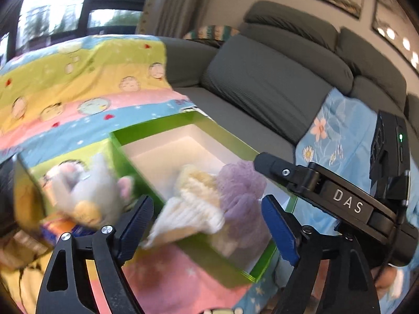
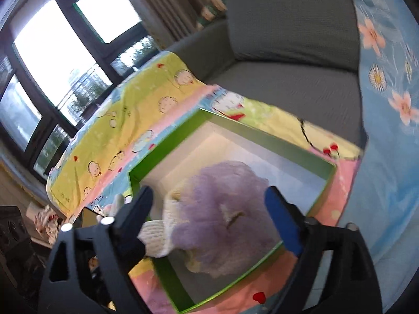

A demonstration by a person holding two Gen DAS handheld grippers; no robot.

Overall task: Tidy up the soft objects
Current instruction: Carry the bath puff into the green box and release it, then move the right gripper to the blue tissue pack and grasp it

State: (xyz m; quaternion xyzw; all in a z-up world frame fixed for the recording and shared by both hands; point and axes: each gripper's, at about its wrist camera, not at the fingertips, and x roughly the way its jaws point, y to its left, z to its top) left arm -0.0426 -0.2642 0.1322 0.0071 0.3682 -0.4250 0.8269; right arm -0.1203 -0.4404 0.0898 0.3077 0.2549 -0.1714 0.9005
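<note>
A green box (image 1: 146, 141) with a white inside lies open on a colourful cartoon blanket (image 1: 78, 91). In it lie a purple mesh bath pouf (image 1: 241, 196) and a white-and-cream knitted cloth (image 1: 191, 204) that hangs over the near wall. A grey plush toy (image 1: 89, 191) lies left of the box. My left gripper (image 1: 209, 225) is open and empty, just before the box. My right gripper (image 2: 209, 219) is open above the pouf (image 2: 222, 214) and cloth (image 2: 157, 238), over the box (image 2: 262, 130); it also shows in the left wrist view (image 1: 264, 162).
A grey sofa (image 1: 262, 83) stands behind, with a blue flowered blanket (image 1: 337, 136) over its right part. An orange and blue packet (image 1: 62, 229) lies below the plush toy. Windows (image 2: 57, 52) are at the left.
</note>
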